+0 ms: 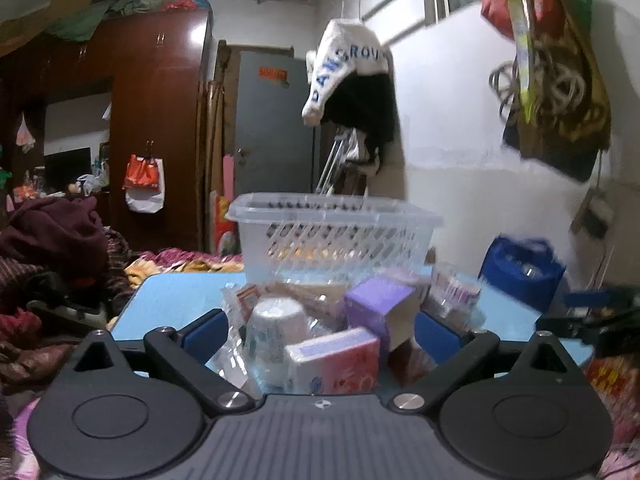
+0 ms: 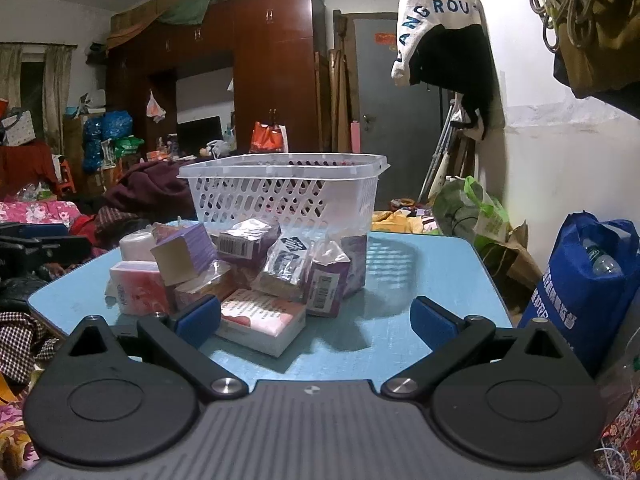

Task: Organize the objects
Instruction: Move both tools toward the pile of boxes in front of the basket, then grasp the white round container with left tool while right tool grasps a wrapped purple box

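A clear slotted plastic basket (image 1: pixel 336 232) (image 2: pixel 280 192) stands at the back of a small blue table (image 1: pixel 176 300) (image 2: pixel 420 280). In front of it lies a heap of small packs: a pink tissue pack (image 1: pixel 334 362) (image 2: pixel 260 320), a purple box (image 1: pixel 378 300) (image 2: pixel 186 250), a white paper cup (image 1: pixel 274 336) on its side, and cellophane snack packets (image 2: pixel 286 268). My left gripper (image 1: pixel 320 334) is open, its blue pads either side of the heap's near edge. My right gripper (image 2: pixel 316 318) is open and empty, low over the table's front, the pink pack by its left pad.
A blue shopping bag (image 2: pixel 580 292) (image 1: pixel 520 268) with a bottle stands right of the table. Clothes and bedding (image 1: pixel 60 248) lie to the left. A white cap and dark garment (image 2: pixel 444 36) hang on the wall. The other gripper shows at the left edge (image 2: pixel 36 240).
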